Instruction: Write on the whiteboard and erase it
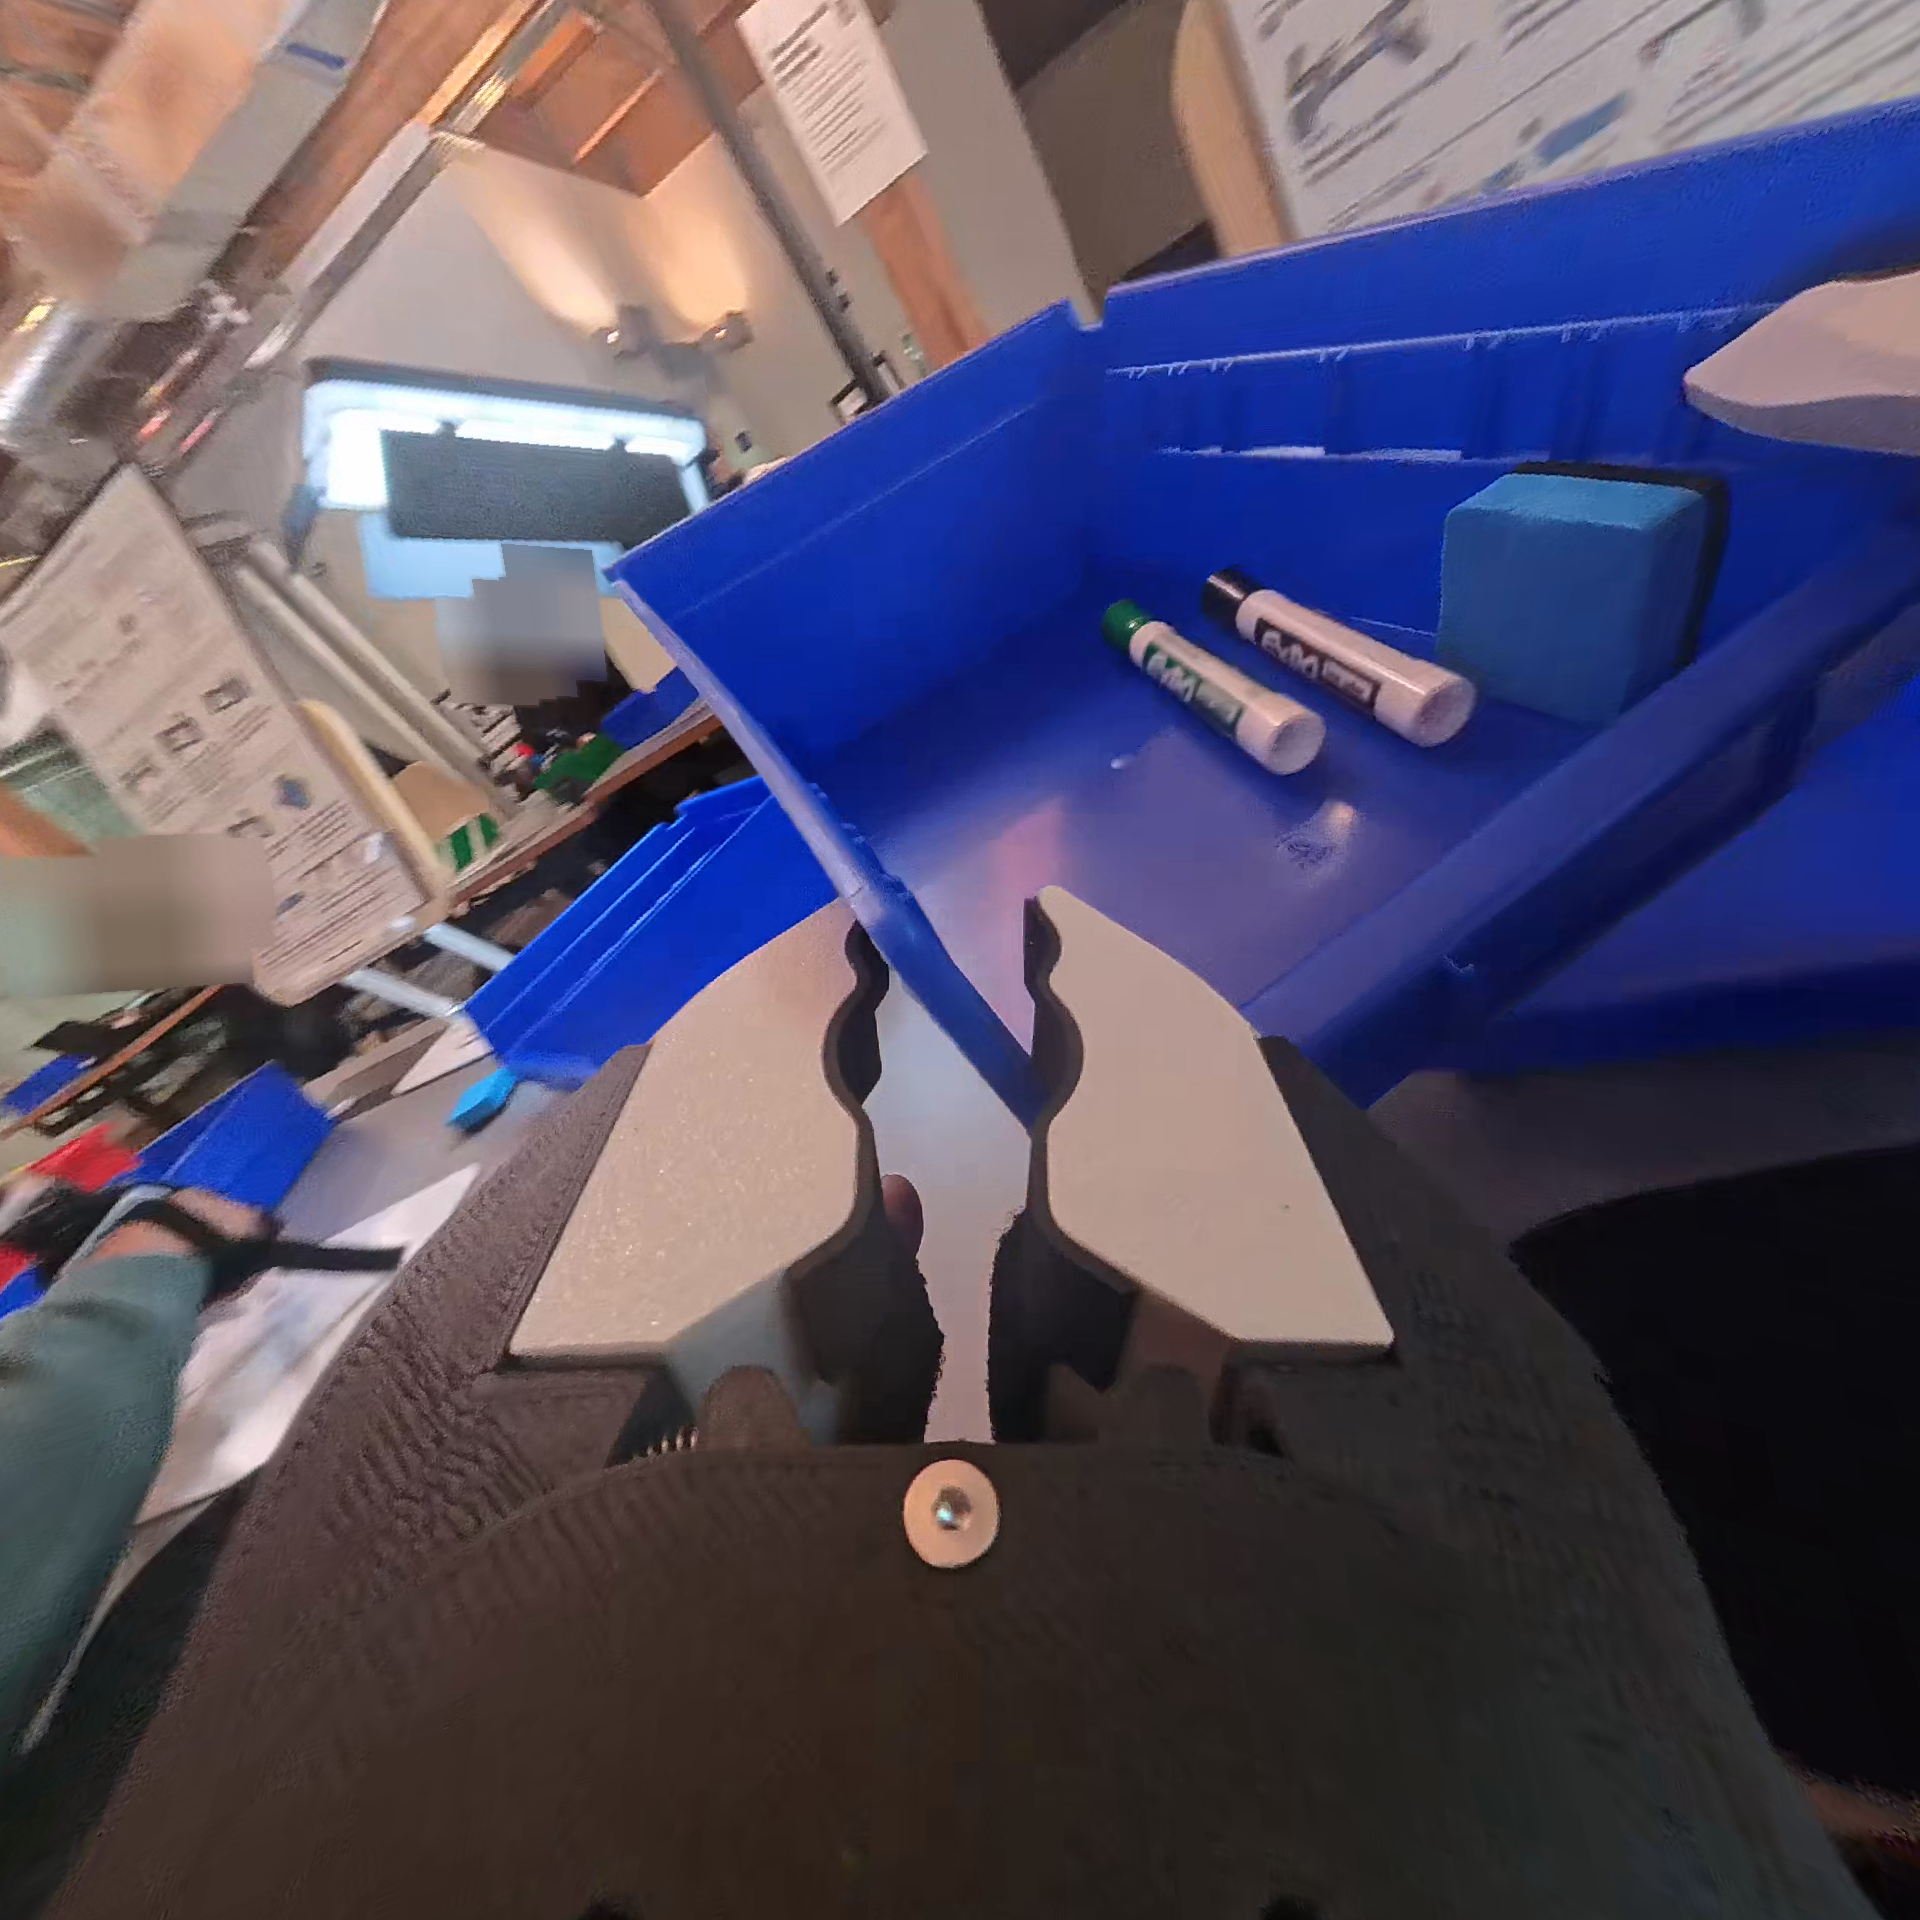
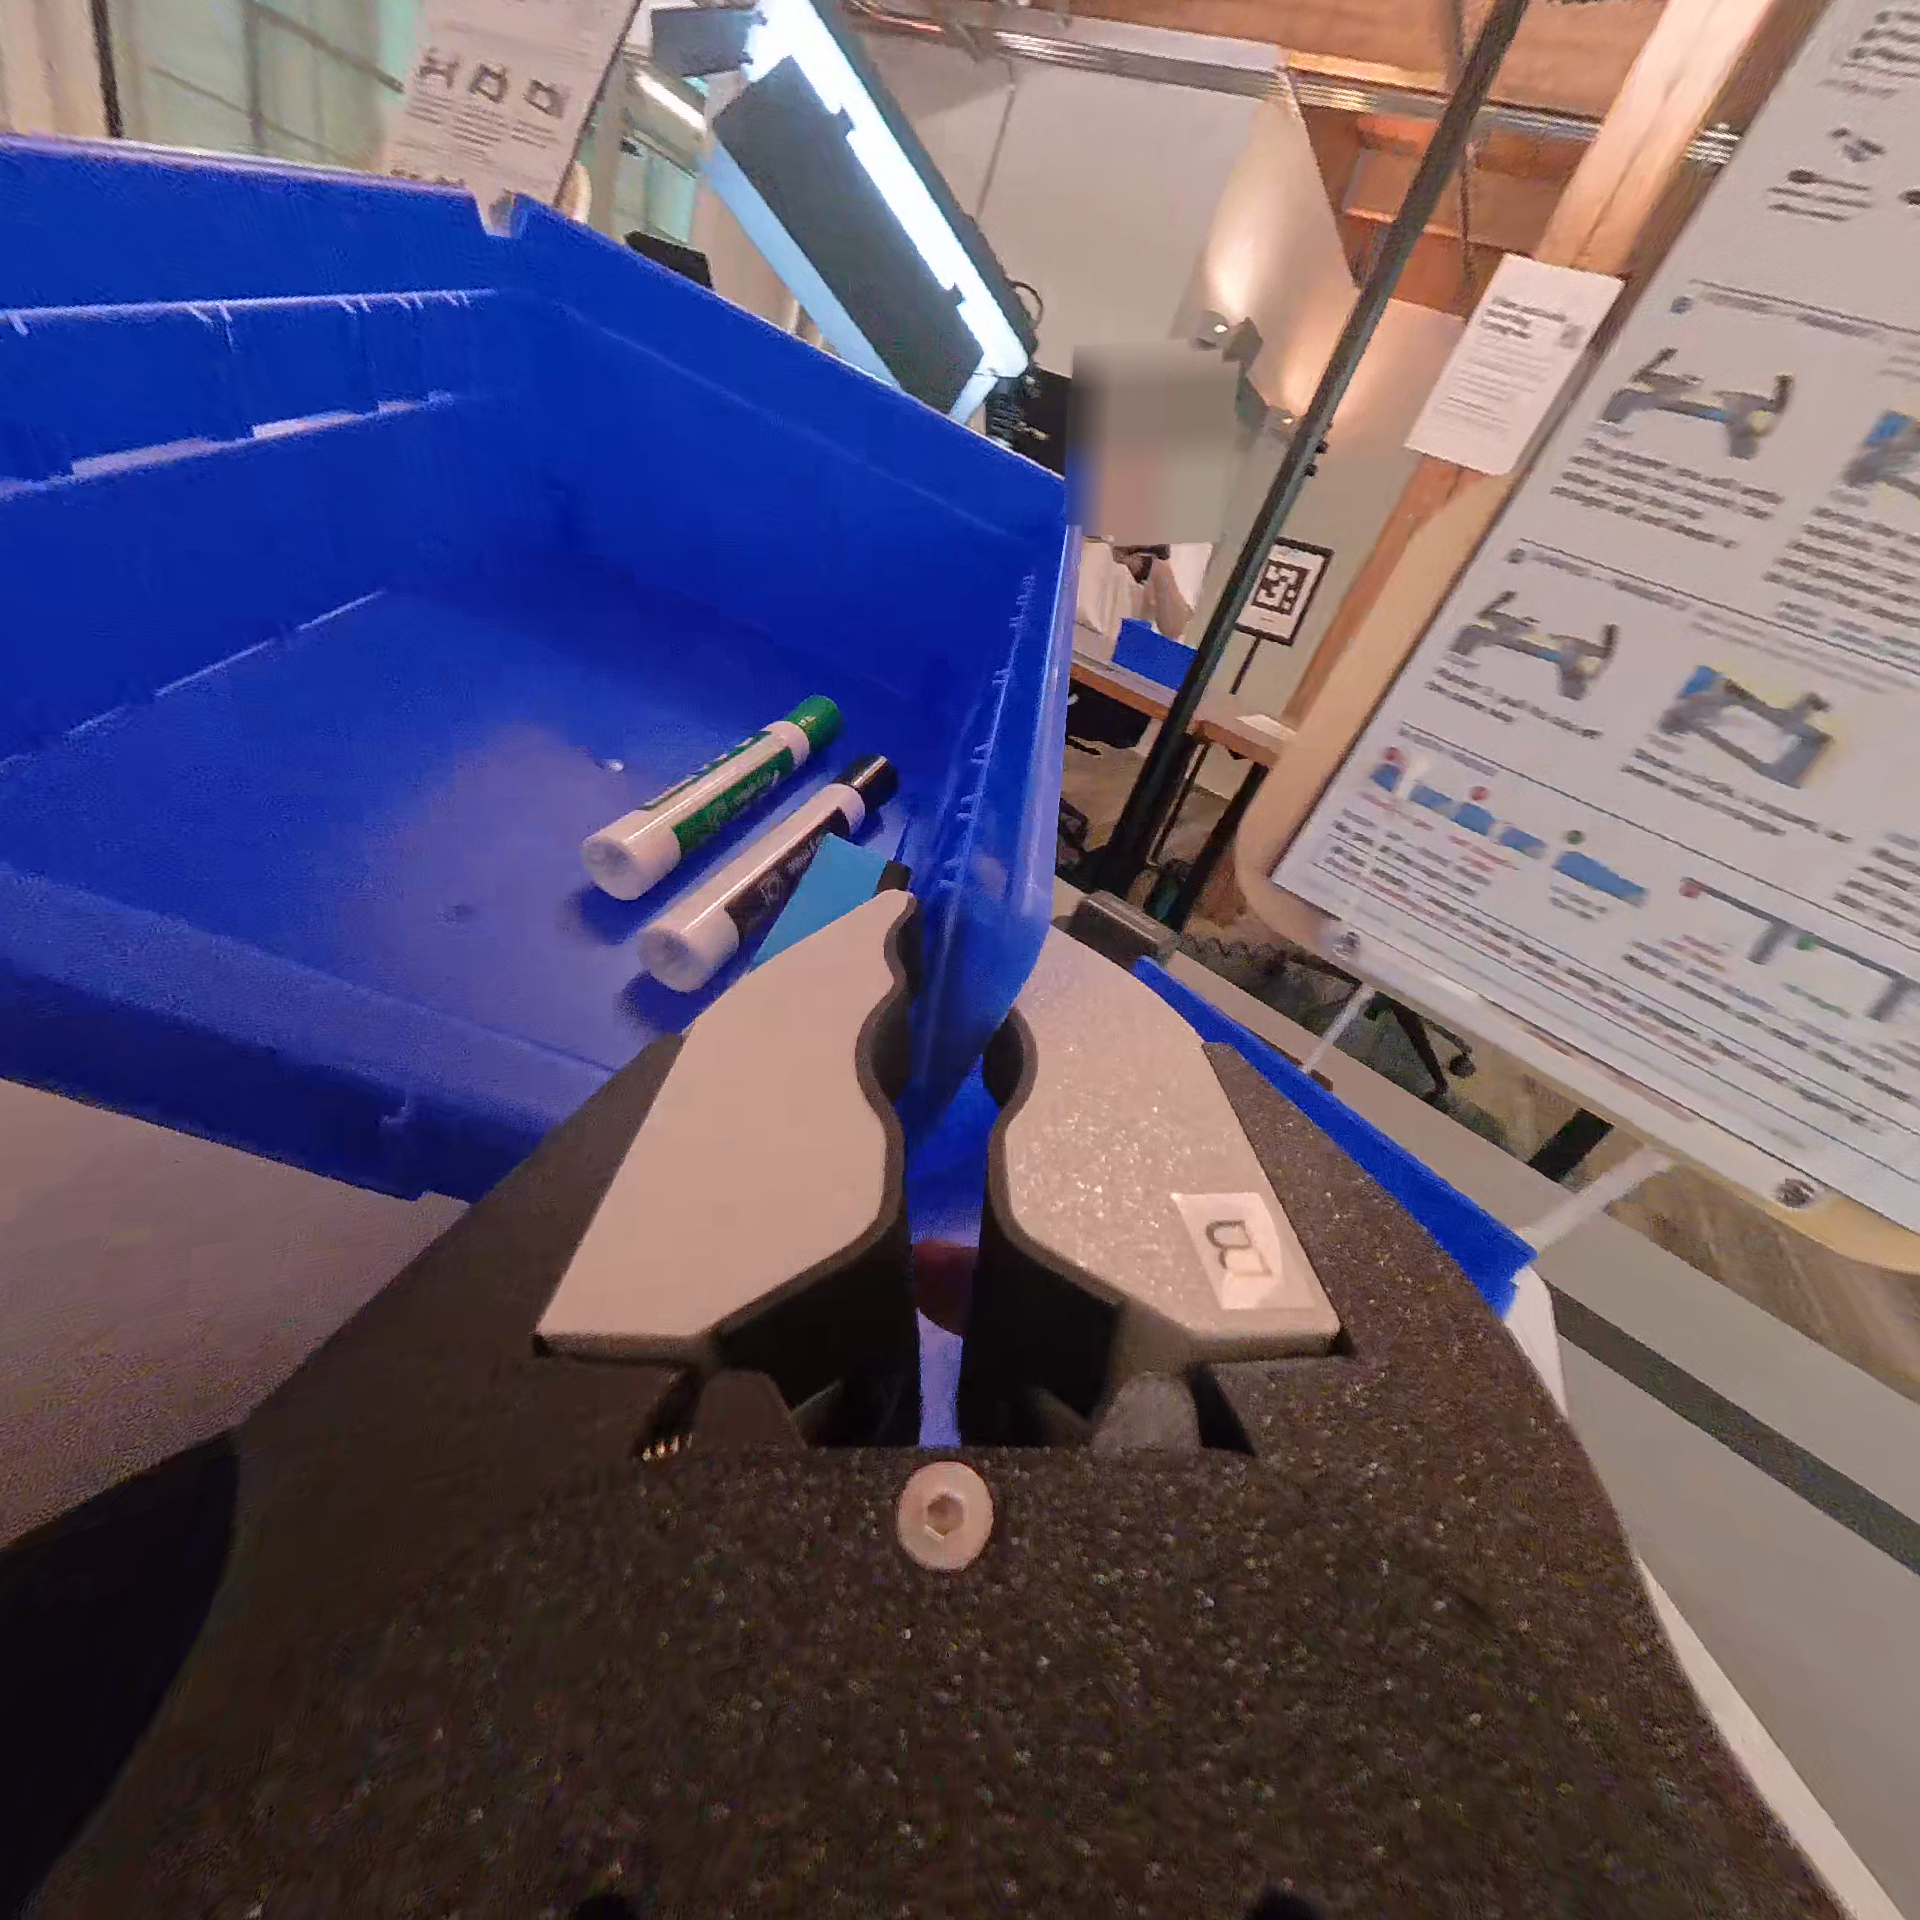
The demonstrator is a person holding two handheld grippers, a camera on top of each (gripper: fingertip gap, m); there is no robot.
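Posters and lamps are crowding a workshop behind the blue bin [image 1: 935, 582]. Left gripper [image 1: 956, 925] and right gripper [image 2: 951, 961] are each pinching a side wall, jaws nearly closed, probably to carry it. Green marker [image 2: 717, 795], black marker [image 2: 764, 873] and eraser [image 1: 1558, 603] are lying inside, toward one o'clock from the left gripper; no whiteboard is showing.

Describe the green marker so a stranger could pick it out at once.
Find the big blue bin that both grippers clamp by opposite walls. On its floor lie two white-barrelled markers side by side, near a blue eraser. The green marker has the green cap; its neighbour, nearer the eraser, is black-capped.
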